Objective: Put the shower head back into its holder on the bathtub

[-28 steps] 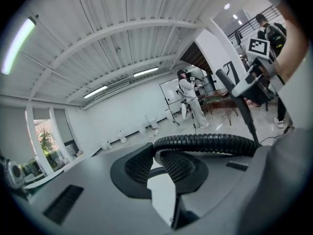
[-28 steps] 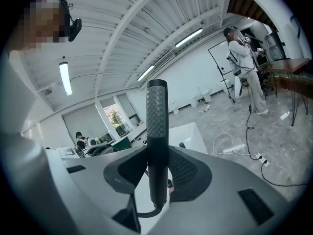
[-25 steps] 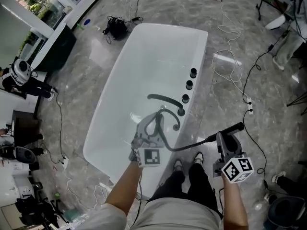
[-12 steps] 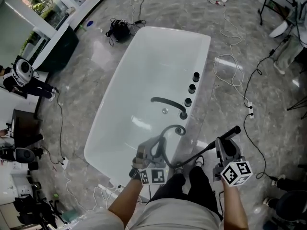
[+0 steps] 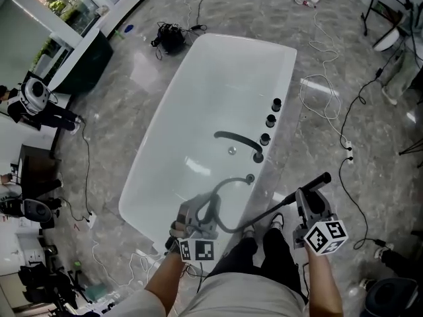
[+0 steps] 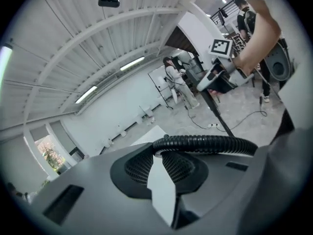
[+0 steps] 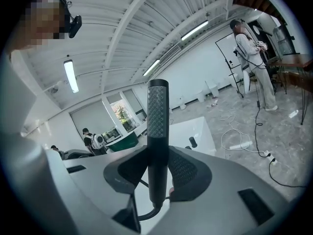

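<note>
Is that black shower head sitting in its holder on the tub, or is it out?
Out. The right gripper clamps the shower head off to the side of the bathtub; the left gripper holds its hose.

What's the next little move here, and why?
Probably carry the shower head toward the fitting on the bathtub rim where the hose starts. The right gripper clamps it, but it hangs off to the side over the floor, while the left gripper holds the hose's slack.
</note>
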A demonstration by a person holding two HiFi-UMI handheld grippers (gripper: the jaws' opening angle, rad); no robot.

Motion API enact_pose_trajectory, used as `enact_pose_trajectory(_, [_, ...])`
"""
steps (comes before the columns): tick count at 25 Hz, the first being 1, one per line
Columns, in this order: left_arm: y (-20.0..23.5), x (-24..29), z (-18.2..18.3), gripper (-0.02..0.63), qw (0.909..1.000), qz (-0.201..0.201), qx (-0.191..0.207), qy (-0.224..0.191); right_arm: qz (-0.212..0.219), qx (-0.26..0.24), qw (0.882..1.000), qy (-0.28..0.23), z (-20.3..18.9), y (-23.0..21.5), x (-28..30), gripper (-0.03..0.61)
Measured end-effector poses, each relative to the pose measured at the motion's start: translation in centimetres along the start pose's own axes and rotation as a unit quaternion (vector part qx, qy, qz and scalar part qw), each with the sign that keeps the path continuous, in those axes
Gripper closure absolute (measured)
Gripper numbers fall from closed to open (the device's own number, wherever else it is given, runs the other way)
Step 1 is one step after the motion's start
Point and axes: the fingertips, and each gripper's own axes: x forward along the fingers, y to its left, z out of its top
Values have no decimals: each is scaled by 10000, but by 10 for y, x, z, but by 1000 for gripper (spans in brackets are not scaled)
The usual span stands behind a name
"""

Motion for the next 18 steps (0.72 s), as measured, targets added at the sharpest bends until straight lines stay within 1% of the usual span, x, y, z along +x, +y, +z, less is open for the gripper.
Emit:
enact_pose_trajectory(2, [-7,-8,-9,555,9979,-435,351,315,104,-23,9999,49,-1,8,5,439])
enact_pose_trajectory(5, [-21,-19,-27,555,9881,-1086,769,772,229,-72,9997,108,-5,17,11,439])
enact_pose_trajectory(7, [-34,-23,-35,555,9787,-1566,912,962,249,-80,9996,133,-8,18,10,439])
enact_pose_trajectory(8, [-40,-25,-36,555,9748,-1788,914,967,242,-80,9996,144,-9,17,9,439])
enact_pose_trajectory(9, [-45,-27,-33,555,9731,-1945,852,889,229,-78,9996,153,-10,17,7,439])
enact_pose_trajectory(10, [-48,-26,-27,555,9741,-2009,733,737,208,-71,9996,155,-11,16,5,439])
enact_pose_trajectory(11, [-49,-22,-19,555,9769,-1984,589,538,178,-59,9997,148,-11,15,3,439])
enact_pose_trajectory(14, [-50,0,8,555,9851,-1710,166,-103,73,-47,9999,113,-11,9,-4,439])
enact_pose_trajectory(16, [-51,16,24,555,9872,-1532,-59,-443,20,-88,9999,108,-11,6,-8,439])
enact_pose_trajectory(18, [-51,28,36,555,9883,-1351,-192,-687,-34,-126,9999,87,-7,4,-11,439])
